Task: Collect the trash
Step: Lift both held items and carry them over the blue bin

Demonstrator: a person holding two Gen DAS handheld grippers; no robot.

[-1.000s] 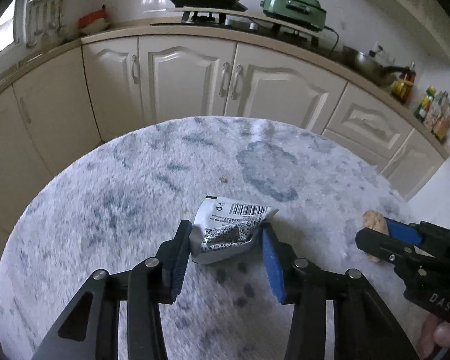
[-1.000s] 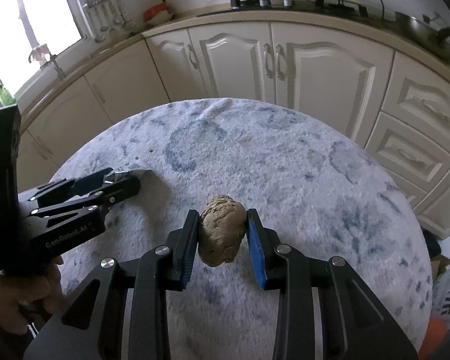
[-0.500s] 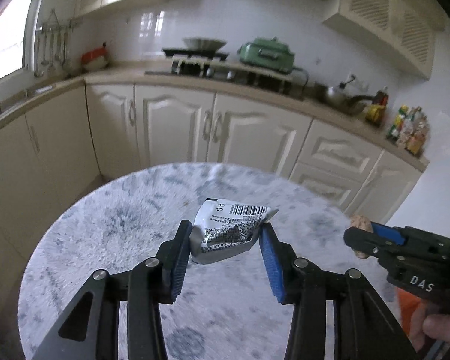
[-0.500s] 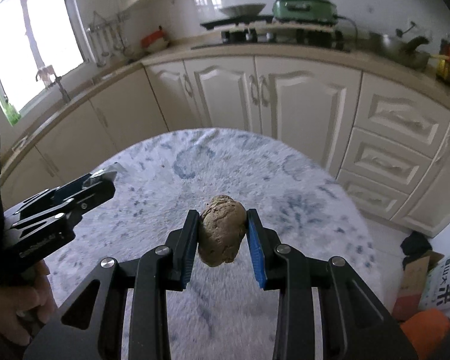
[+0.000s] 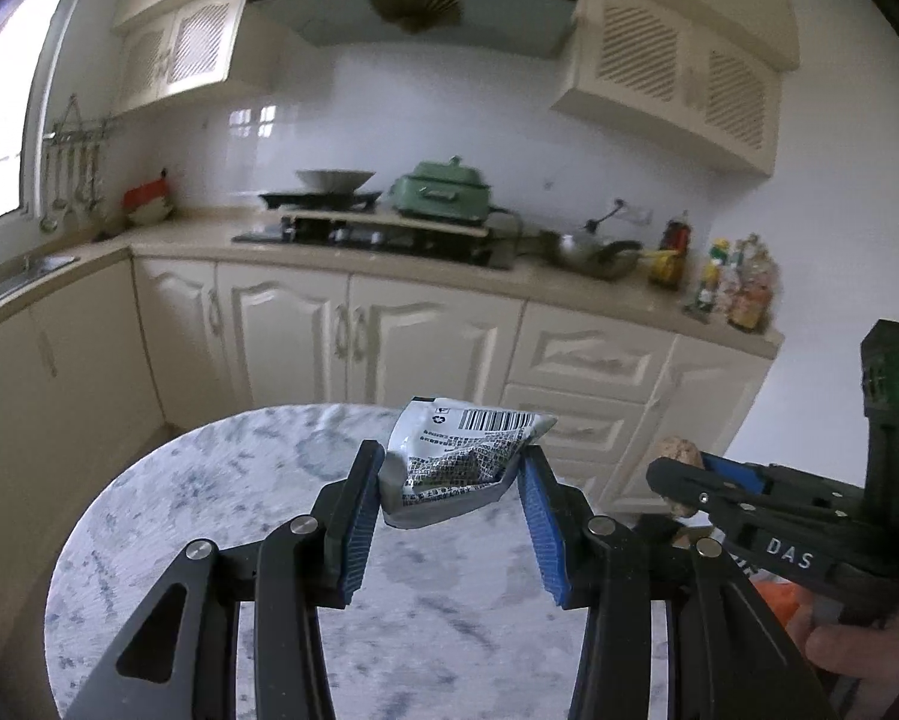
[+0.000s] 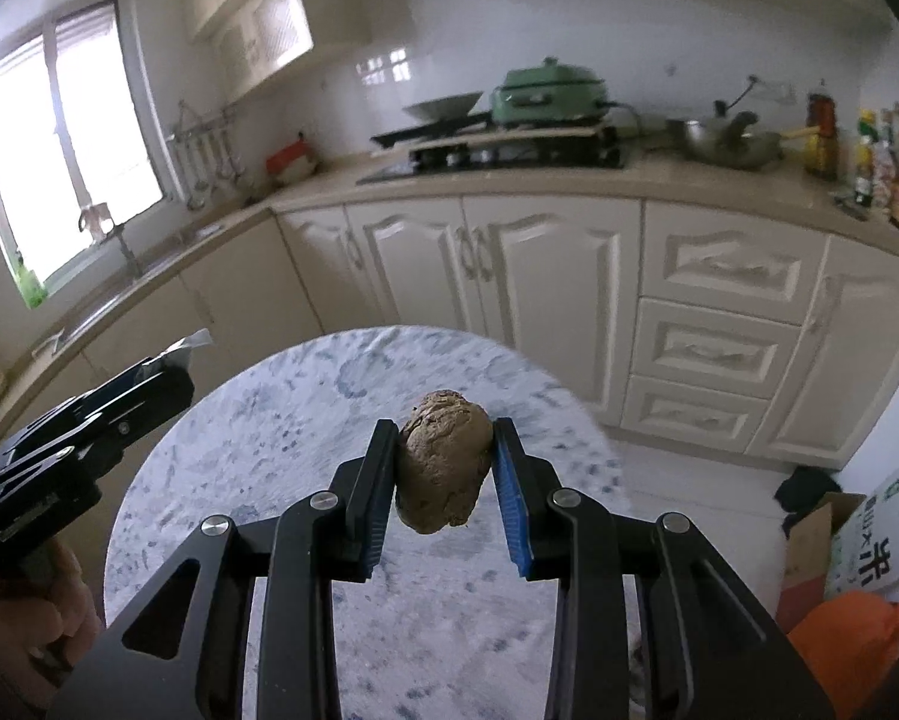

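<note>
- Left wrist view: our left hand-held gripper (image 5: 452, 471) is clamped at a middling width on a crumpled silver wrapper (image 5: 458, 465) with a barcode; both blue pads press its sides, and it hangs clear above the round desk (image 5: 209, 516) with the mottled grey-white cover
- Same view, right edge: the right hand-held gripper (image 5: 677, 468) shows side-on, with a brown lump (image 5: 680, 453) at its tips and a person's hand (image 5: 857, 648) below its body
- Background here: cream cabinets, a hob, a green cooker (image 5: 443, 192); no bin is visible in this view
- Right wrist view: our right hand-held gripper (image 6: 446, 468) is closed narrow on the brown lump (image 6: 443, 462), a rough, rounded piece held at its middle, off the desk (image 6: 305, 420)
- Same view, left edge: the left hand-held gripper (image 6: 167, 372) with a corner of wrapper (image 6: 188, 341) poking out past its tips
- Lower right of this view: an orange object (image 6: 857, 636), a cardboard box (image 6: 809, 534) and a white printed bag (image 6: 875, 546) on the floor; we cannot tell whether any of them is the trash container
- Our judgement: both pieces are picked, and the step in hand is carrying them to a bin
- To do it well, we judge: keep both grips unchanged, carry level and unhurried, since the thin wrapper may slip and the lump may crumble if squeezed; release only once directly over the container, one hand-held gripper at a time
</note>
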